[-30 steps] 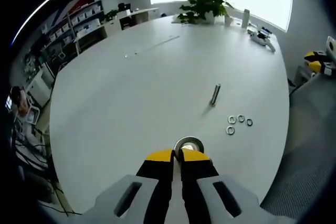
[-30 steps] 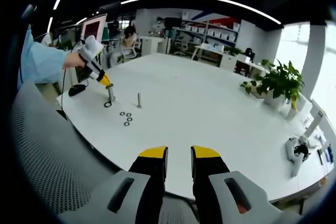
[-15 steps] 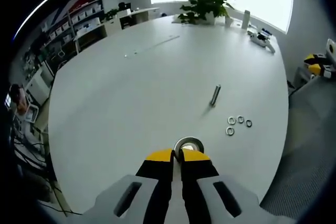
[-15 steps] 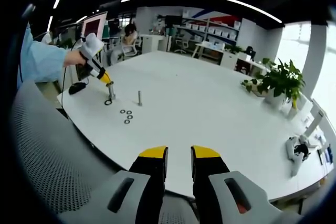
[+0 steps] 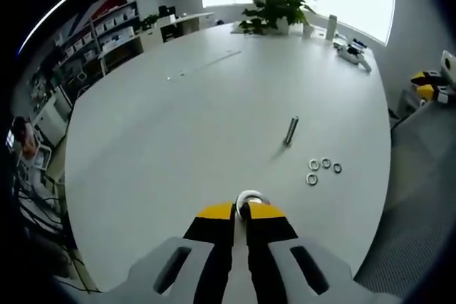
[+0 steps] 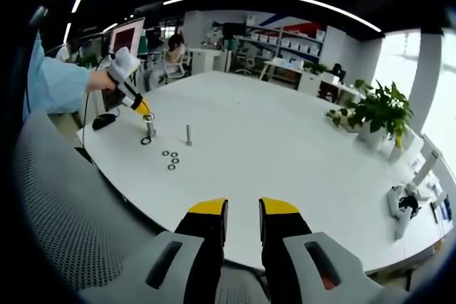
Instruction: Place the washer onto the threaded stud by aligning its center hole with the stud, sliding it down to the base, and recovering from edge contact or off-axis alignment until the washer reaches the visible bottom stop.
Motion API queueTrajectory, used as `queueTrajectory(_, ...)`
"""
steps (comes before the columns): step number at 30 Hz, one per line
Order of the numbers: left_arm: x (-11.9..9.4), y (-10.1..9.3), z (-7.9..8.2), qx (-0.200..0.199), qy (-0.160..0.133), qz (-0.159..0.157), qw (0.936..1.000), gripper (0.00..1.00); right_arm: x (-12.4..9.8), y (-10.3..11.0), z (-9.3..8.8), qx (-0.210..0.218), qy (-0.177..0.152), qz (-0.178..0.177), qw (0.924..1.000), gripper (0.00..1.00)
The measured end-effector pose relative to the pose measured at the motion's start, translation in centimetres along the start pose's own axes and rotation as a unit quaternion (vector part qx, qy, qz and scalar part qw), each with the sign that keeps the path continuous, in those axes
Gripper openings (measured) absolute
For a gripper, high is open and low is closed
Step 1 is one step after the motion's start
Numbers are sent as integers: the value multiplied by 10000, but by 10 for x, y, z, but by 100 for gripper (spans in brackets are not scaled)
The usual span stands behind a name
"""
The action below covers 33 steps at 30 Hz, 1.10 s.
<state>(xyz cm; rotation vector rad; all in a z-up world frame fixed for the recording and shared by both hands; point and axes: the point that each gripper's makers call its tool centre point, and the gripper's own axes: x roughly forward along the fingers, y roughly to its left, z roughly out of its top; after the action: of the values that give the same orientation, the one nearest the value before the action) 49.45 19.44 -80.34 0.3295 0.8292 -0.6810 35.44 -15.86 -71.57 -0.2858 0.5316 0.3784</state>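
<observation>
My left gripper [image 5: 241,211] is shut, and a silver washer [image 5: 249,198] shows as a ring right at its yellow tips, its lower edge hidden by them. From the right gripper view, a hand in a blue sleeve holds that left gripper [image 6: 142,111] just above an upright threaded stud [image 6: 150,129] with a dark ring [image 6: 146,141] on the table at its foot. A second stud [image 5: 291,130] [image 6: 189,134] stands beyond. My right gripper [image 6: 243,208] hangs open over the table's near edge, nothing between its fingers.
Several loose washers [image 5: 322,169] [image 6: 171,159] lie beside the second stud. The round white table [image 5: 192,126] has a potted plant [image 5: 274,6] and small devices at its far edge. A mesh chair back [image 6: 64,211] is at the left. Shelves and desks stand behind.
In the left gripper view the ring at the tips looks smaller and sits closer against them. The right gripper has stayed still.
</observation>
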Motion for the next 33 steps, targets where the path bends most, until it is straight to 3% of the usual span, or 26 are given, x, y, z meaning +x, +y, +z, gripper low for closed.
queueTrajectory(5,-1,6,1,82,-40,145,9999,13,0,0,0,0,-11,3,10000,20)
queueTrajectory(8,-1,3,1,-21,-74,60,10000,11,0,0,0,2,-18,-2,10000,20)
queueTrajectory(11,-4,5,0,92,-48,152,9998,11,0,0,1,4,-25,-3,10000,20)
queueTrajectory(17,-13,13,4,-150,-225,228,9994,12,0,0,0,5,-25,-4,10000,20)
queueTrajectory(22,-10,13,-3,-135,-154,245,9995,12,1,-1,0,4,-24,-1,10000,20)
queueTrajectory(25,-5,8,-14,-88,71,159,9998,12,1,-1,-1,9,-24,-5,10000,20)
queueTrajectory(33,-10,5,-15,-78,24,148,9999,12,0,-1,0,8,-22,-9,10000,20)
